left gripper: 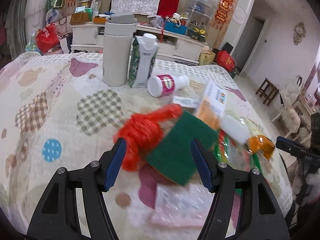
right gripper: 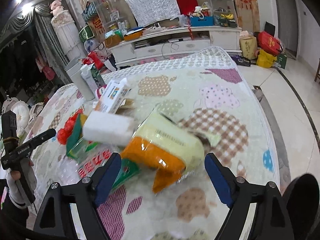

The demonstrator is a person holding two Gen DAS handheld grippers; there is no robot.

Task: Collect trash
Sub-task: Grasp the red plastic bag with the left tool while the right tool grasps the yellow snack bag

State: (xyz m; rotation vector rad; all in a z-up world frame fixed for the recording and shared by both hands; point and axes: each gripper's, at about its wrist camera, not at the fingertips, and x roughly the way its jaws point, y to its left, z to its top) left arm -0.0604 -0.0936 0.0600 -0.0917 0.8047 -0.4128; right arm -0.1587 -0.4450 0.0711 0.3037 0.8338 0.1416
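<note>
A pile of trash lies on the patterned tablecloth. In the left wrist view my left gripper is open, its jaws on either side of a green scouring pad and a red mesh net. Behind them lie a white sponge block, an orange-white carton and an orange wrapper. In the right wrist view my right gripper is open around an orange and pale-yellow plastic bag. The white sponge block, the carton and the red net lie beyond.
A grey thermos, a milk carton and a tipped pink-white bottle stand at the table's far side. The right gripper's finger shows at the right edge. A white cabinet and the tiled floor lie beyond the table.
</note>
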